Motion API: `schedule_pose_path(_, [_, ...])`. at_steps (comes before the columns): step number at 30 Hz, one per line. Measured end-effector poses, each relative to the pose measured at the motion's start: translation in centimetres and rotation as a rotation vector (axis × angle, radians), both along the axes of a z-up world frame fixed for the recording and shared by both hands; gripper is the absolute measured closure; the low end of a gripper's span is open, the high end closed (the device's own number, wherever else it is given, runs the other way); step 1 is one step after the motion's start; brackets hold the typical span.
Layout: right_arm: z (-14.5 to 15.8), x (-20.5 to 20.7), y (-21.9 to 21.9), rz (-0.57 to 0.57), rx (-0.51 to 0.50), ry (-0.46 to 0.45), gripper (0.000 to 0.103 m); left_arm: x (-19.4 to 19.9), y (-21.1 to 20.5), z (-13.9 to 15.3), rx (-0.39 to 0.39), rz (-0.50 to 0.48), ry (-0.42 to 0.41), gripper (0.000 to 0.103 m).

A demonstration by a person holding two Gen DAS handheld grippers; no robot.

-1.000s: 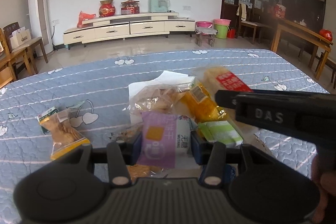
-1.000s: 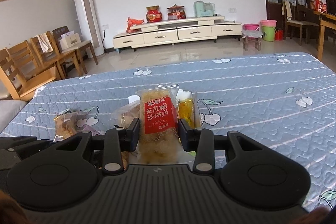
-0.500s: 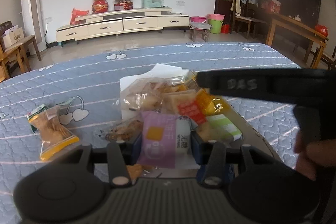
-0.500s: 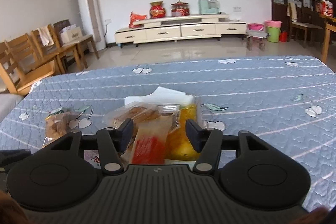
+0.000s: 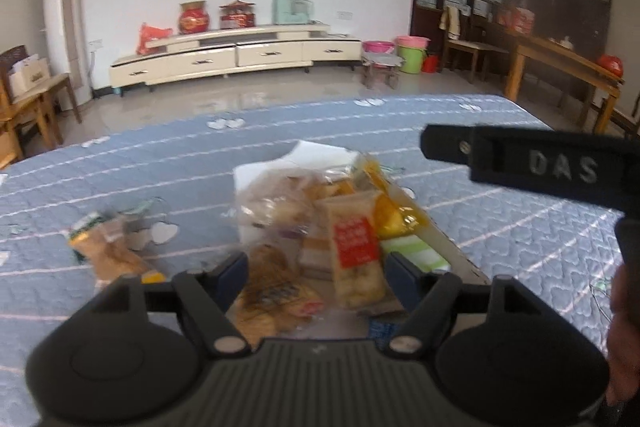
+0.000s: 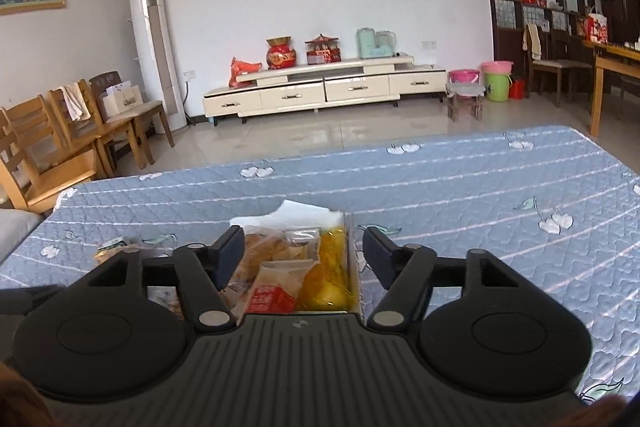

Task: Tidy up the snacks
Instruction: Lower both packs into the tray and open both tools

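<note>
Snacks [image 5: 320, 227] are gathered in a shallow box [image 5: 448, 247] on the blue quilt [image 6: 460, 187]. Both jaws have just been opening: the left gripper [image 5: 316, 273] and the right gripper [image 6: 300, 255] are spread wide, nothing pinched. The red-label packet [image 5: 354, 255] should be left settled before withdrawal. One stray packet [image 5: 108, 253] beside the box is shown clearly only by the left view.

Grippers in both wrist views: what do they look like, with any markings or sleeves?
Both are matte black plastic. Each has a ribbed body, two round side discs and silver pivot screws; the left gripper and right gripper carry dark blue pads. The right one's side reads "DAS". No cables or sleeves visible.
</note>
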State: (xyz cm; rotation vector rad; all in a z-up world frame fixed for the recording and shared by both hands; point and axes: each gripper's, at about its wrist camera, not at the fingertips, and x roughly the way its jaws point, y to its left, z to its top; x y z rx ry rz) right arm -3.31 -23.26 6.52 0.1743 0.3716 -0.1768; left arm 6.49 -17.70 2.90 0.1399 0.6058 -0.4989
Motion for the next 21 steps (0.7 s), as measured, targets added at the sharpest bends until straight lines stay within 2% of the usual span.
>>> schedule_pose_path(3, [0.4,-0.5,1.0,0.012,-0.013,-0.005,0.000,-0.1,1.1,0.7,0.007,0.040,-0.020,0.027])
schedule_pose_path(13, [1.3,-0.8,4.0,0.072,-0.036,-0.010,0.000,0.0,4.8,1.9,-0.005,0.128,-0.046,0.027])
schedule_pose_path(21, [0.7,0.5,5.7,0.135,-0.042,0.018,0.000,0.6,8.5,1.2,-0.015,0.202,-0.041,0.027])
